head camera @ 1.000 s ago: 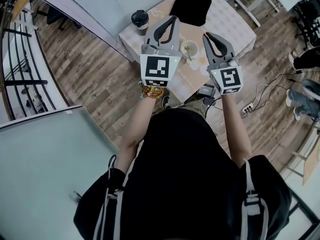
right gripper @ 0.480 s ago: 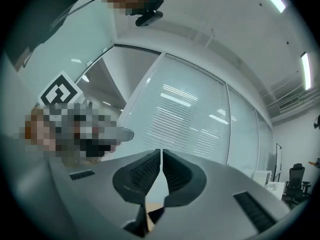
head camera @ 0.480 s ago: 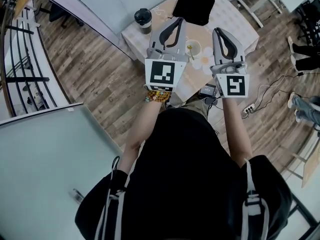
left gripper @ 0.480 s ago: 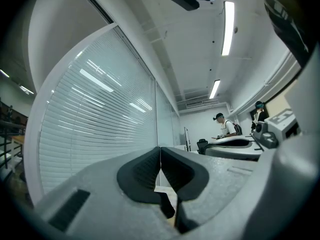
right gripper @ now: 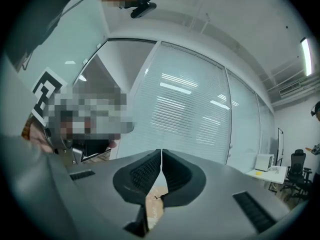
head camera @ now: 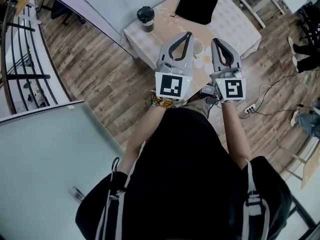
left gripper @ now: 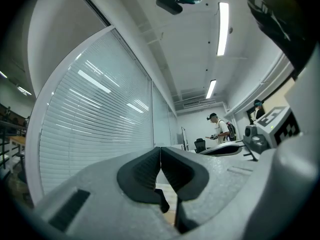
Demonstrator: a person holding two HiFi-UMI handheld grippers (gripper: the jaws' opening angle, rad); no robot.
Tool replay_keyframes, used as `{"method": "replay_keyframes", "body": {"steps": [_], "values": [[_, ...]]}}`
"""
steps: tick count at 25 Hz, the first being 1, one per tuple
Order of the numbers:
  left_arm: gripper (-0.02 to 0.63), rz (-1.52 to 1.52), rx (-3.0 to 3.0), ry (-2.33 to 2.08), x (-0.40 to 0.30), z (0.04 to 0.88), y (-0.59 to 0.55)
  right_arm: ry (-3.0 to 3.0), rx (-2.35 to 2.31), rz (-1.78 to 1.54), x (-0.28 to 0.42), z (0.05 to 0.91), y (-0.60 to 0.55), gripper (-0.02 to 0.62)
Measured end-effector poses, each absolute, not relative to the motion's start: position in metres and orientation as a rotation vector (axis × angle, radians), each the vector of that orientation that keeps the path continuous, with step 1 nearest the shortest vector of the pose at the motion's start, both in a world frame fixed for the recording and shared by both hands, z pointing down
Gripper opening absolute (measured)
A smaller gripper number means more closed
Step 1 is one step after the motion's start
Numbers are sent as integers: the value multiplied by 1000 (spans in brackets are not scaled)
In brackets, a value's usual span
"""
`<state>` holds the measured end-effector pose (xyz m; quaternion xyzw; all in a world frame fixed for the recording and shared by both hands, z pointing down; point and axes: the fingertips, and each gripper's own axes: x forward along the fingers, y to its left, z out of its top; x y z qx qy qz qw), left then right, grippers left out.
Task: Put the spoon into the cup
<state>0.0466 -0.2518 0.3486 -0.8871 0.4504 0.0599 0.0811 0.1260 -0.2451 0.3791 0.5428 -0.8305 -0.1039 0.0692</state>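
Two sets of jaws clenched on nothing: left gripper point(head camera: 188, 34), right gripper point(head camera: 215, 40).
Cup point(head camera: 198, 46) lies between their tips; spoon unseen, probably already in.

Small table point(head camera: 145, 38) on the wood floor point(head camera: 100, 84) below me, dark lidded cup point(head camera: 145, 12) at its left corner, black cloth point(head camera: 197, 5) at the far side, white cup point(head camera: 199, 46) near the middle

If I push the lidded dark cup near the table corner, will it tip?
The dark cup looks taller than wide, so a high push may tip it; a low one likely slides it. It stands close to the table corner, so it could fall off. Its lid hides the contents, so weight is uncertain.
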Motion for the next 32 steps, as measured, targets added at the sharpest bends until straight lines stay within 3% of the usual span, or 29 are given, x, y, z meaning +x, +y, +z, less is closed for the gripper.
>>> {"method": "replay_keyframes", "body": {"steps": [32], "values": [[17, 127, -2714, 1297, 44, 374, -243, -2516, 1597, -183, 109, 410, -236, 8]]}}
